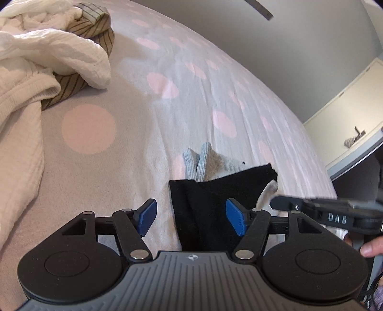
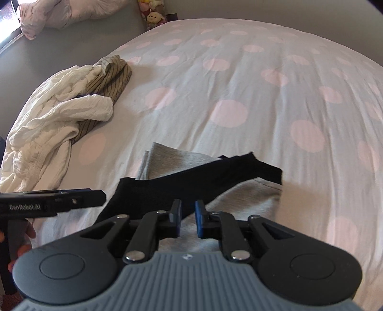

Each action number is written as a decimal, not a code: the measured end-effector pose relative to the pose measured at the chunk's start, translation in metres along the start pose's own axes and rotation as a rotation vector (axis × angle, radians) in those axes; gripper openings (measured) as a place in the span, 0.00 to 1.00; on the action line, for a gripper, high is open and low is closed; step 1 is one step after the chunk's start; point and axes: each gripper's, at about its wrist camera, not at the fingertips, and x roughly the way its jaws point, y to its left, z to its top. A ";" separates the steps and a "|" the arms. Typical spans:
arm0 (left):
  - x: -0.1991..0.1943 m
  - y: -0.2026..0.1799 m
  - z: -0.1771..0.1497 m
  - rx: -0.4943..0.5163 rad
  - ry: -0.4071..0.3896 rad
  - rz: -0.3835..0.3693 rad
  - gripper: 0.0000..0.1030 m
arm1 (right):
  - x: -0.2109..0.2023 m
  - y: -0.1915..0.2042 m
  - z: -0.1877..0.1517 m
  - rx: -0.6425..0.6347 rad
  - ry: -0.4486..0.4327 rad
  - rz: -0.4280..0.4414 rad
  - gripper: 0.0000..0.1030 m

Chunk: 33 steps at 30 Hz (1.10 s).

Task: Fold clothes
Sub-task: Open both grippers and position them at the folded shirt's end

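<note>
A black garment [image 1: 210, 203] lies on top of a folded grey garment [image 1: 215, 165] on the spotted bed cover; both also show in the right wrist view, the black garment [image 2: 191, 181] over the grey one [image 2: 244, 198]. My left gripper [image 1: 191, 220] is open, its blue pads either side of the black garment's near left edge. My right gripper [image 2: 188, 220] has its jaws narrowly apart with nothing between them, just above the black garment's near edge. Each gripper shows side-on in the other's view: the right [image 1: 311, 208] and the left [image 2: 52, 201].
A pile of unfolded clothes, white [image 2: 55, 114] and brown striped [image 2: 107, 79], lies at the left of the bed. The pink-spotted cover [image 2: 263, 95] stretches beyond. Soft toys [image 2: 153, 14] and a bundled duvet [image 2: 45, 14] sit beside the bed's far end.
</note>
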 end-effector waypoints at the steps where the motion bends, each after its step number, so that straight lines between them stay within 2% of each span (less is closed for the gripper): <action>1: -0.001 0.001 0.001 -0.020 -0.004 -0.007 0.61 | -0.006 -0.006 -0.003 0.011 -0.007 -0.009 0.19; 4: -0.001 0.004 0.002 -0.064 -0.008 -0.006 0.65 | -0.018 -0.020 -0.012 0.041 -0.020 -0.029 0.23; 7: 0.006 0.004 0.000 -0.079 0.019 0.016 0.66 | -0.025 -0.033 -0.021 0.073 -0.023 -0.042 0.33; 9: 0.012 0.002 -0.003 -0.071 0.046 0.027 0.66 | -0.027 -0.041 -0.027 0.107 -0.026 -0.042 0.45; 14: 0.022 0.000 -0.009 -0.052 0.050 0.057 0.68 | -0.024 -0.056 -0.043 0.174 -0.028 -0.037 0.57; 16: 0.025 -0.001 -0.011 -0.049 0.034 0.056 0.72 | -0.020 -0.062 -0.049 0.199 -0.024 -0.031 0.58; 20: 0.033 -0.006 -0.014 0.002 0.008 0.063 0.73 | -0.009 -0.075 -0.057 0.256 -0.019 -0.014 0.60; 28: 0.044 -0.008 -0.013 0.050 -0.028 0.044 0.72 | 0.016 -0.108 -0.061 0.408 -0.052 0.081 0.59; 33: 0.054 -0.010 -0.007 0.072 -0.033 0.008 0.69 | 0.028 -0.119 -0.055 0.435 -0.103 0.145 0.60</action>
